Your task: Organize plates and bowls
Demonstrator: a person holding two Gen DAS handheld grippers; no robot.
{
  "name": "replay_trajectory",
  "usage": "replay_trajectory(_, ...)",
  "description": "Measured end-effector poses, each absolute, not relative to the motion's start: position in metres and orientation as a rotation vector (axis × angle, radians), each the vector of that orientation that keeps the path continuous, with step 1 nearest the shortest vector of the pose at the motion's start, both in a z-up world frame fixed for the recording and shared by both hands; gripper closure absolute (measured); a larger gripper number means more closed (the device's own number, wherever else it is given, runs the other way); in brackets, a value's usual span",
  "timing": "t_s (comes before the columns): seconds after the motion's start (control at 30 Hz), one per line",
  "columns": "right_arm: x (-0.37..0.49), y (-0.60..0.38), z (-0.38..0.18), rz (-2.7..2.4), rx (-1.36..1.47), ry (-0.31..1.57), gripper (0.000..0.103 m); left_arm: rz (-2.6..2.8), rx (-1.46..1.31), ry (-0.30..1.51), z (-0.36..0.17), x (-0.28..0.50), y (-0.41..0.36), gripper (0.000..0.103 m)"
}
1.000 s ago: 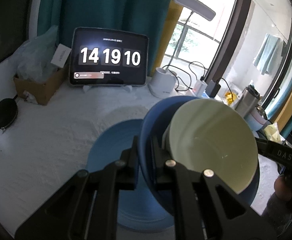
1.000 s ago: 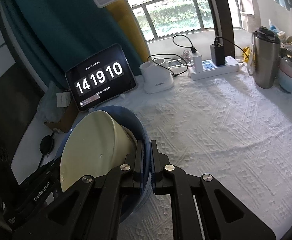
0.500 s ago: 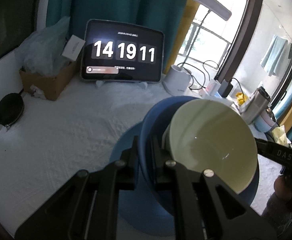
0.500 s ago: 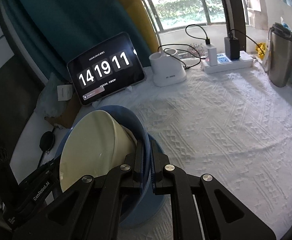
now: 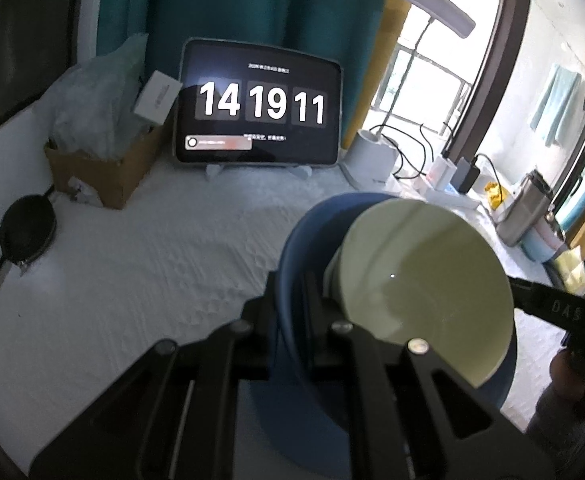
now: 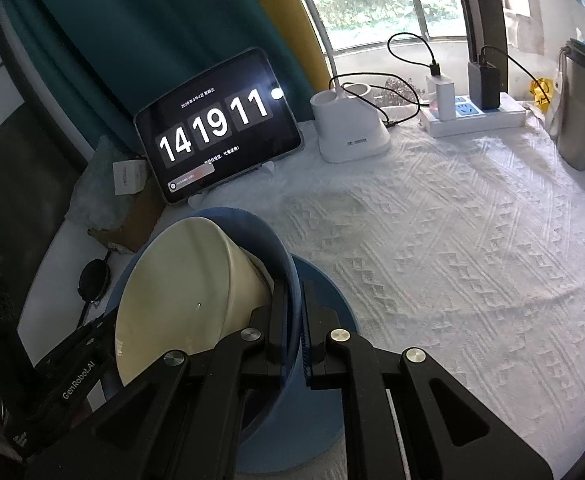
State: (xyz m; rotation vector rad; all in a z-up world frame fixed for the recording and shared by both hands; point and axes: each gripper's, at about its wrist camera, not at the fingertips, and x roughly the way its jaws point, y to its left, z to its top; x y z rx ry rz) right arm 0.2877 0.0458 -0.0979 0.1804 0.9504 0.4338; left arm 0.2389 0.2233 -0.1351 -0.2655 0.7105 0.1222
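Observation:
A cream bowl (image 5: 424,284) sits nested inside a blue bowl (image 5: 316,224), and both grippers carry the pair by the blue rim. My left gripper (image 5: 290,300) is shut on one side of that rim, my right gripper (image 6: 294,320) on the opposite side of the blue bowl (image 6: 248,220). The cream bowl (image 6: 184,292) fills the space between them. Below the pair lies a blue plate (image 6: 332,300) on the white cloth, its near part also visible as the blue plate (image 5: 292,432) under the left fingers. Whether the bowls touch the plate is hidden.
At the back stand a tablet clock (image 5: 258,108), a cardboard box with plastic bags (image 5: 96,168), a white lamp base (image 6: 350,128), a power strip with chargers (image 6: 472,114) and a steel flask (image 6: 580,112). A black round object (image 5: 26,228) lies far left.
Both grippers have carried the nested bowls forward and down toward the blue plate. The tablet now looms larger and the plate sits more beneath the bowls. Both grips are unchanged.

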Motion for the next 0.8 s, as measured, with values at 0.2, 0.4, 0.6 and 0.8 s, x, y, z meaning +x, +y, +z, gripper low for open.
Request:
replay_trajectory(0.2, 0.2866, 0.0435, -0.1022, 0.429, 0.186, 0.946, 0.094, 0.134, -0.219, 0.710, -0.1348, 0.2394, 0.2179, 0.095)
replay_trajectory(0.4, 0.2815, 0.0473, -0.1027, 0.420, 0.139, 0.908, 0.093, 0.143, -0.187, 0.690, -0.1359, 0.2385, 0.2160, 0.094)
replay_trajectory(0.6, 0.2790, 0.0489, -0.1024, 0.414, 0.109, 0.889, 0.093, 0.150, -0.185, 0.681, -0.1364, 0.2377, 0.2172, 0.092)
replay_trajectory(0.8, 0.2797, 0.0485, -0.1017, 0.410, 0.109, 0.898, 0.093, 0.160, -0.187, 0.692, -0.1357, 0.2386, 0.2170, 0.090)
